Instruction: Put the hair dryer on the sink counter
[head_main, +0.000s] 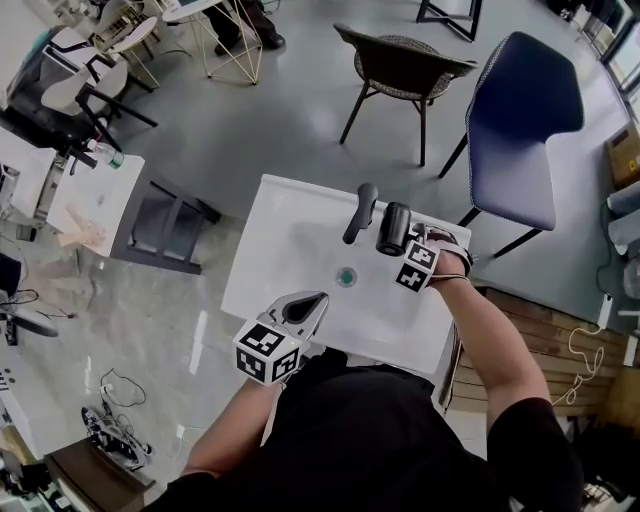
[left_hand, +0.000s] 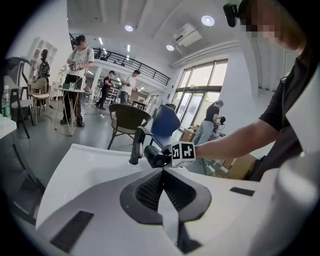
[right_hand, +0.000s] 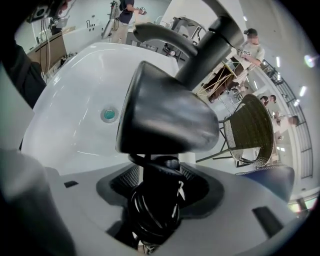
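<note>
In the head view, the right gripper (head_main: 404, 245) holds the dryer (head_main: 393, 228) over the back of the sink (head_main: 290, 230), just beside the tap (head_main: 362, 210). The left gripper (head_main: 315, 303) is at the near rim. In the left gripper view, its jaws are pressed together and empty. In the right gripper view, the jaws pinch the dryer's handle, which has cord wound around it.

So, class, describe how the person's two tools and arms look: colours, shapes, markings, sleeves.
Both the left tool and right tool have pale grey moulded shells with dark ribbed pads and small black rectangular marks. Each carries a white cube printed with black square markers. The person wears a black short-sleeved top.
</note>
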